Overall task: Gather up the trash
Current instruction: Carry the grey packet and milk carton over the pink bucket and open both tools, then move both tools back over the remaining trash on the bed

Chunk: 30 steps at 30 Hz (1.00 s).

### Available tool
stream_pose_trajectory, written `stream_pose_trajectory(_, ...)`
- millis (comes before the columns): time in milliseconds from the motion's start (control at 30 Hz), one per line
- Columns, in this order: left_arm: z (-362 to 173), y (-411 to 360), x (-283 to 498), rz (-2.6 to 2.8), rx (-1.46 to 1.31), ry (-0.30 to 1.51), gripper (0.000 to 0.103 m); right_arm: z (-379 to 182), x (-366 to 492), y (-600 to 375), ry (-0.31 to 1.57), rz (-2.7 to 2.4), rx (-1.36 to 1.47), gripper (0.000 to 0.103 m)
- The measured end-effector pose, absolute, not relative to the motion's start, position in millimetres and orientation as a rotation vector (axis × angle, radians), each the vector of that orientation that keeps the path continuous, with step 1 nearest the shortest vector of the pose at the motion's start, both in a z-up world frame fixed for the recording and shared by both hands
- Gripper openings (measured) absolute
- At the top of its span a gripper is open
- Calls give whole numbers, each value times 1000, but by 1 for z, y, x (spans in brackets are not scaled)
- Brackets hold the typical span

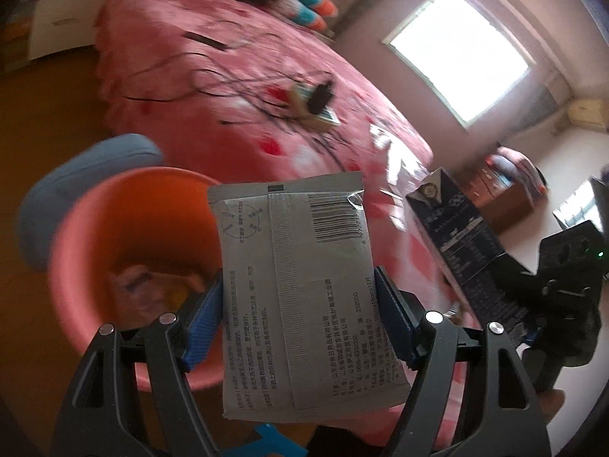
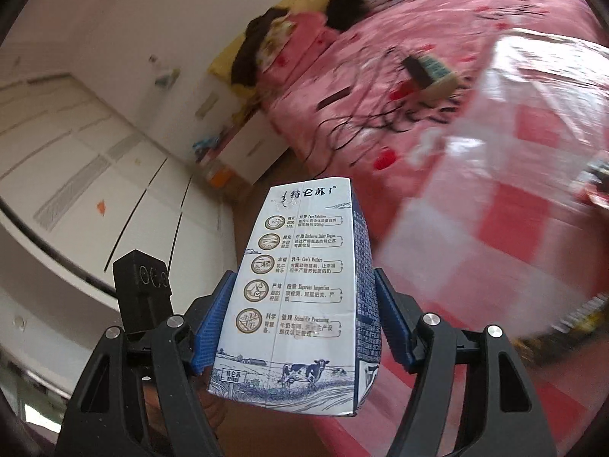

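Left gripper point(image 1: 298, 320): both blue pads press the side edges of a grey foil packet point(image 1: 297, 289), jaws spread to the packet's width. The packet stands upright between them, barcode at its upper right. The gripper is angled downward, with an orange bucket point(image 1: 95, 236) at about 10 o'clock from the packet; some wrappers lie in the bucket's bottom.

Right gripper point(image 2: 300, 320): the blue pads clamp a milk carton point(image 2: 300, 285) across its printed white face and dark blue side, jaws moderately wide. The carton stands upright, top leaning away from the camera. This gripper also tilts downward, over the edge of a pink bed point(image 2: 437, 87). In the left wrist view the carton point(image 1: 460, 243) appears at 3 o'clock from the packet.

Cables and a small box point(image 1: 312, 103) lie on the bed at 12 o'clock.
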<state>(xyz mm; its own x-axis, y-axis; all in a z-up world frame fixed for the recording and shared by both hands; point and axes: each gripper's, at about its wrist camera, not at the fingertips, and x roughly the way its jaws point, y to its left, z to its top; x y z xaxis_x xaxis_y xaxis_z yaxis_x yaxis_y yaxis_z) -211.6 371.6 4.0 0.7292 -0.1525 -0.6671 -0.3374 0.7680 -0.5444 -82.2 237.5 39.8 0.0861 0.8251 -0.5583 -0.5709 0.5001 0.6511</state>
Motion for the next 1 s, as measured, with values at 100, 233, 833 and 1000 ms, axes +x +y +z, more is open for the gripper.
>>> stream_pose_trajectory(100, -4, 393, -222, 172, -721, 752, 75, 36, -79, 275, 1066, 1087, 265, 72)
stream_pose_trajectory(233, -19, 412, -227, 282, -695, 781, 80, 15, -75, 302, 1140, 1069, 300, 93)
stream_pose_trajectory(833, -25, 397, -230, 319, -626, 789, 86, 18, -112, 223, 999, 904, 150, 93)
stream_pose_trajectory(1000, -16, 377, -221, 254, -618, 787, 86, 20, -120, 195, 943, 856, 127, 93)
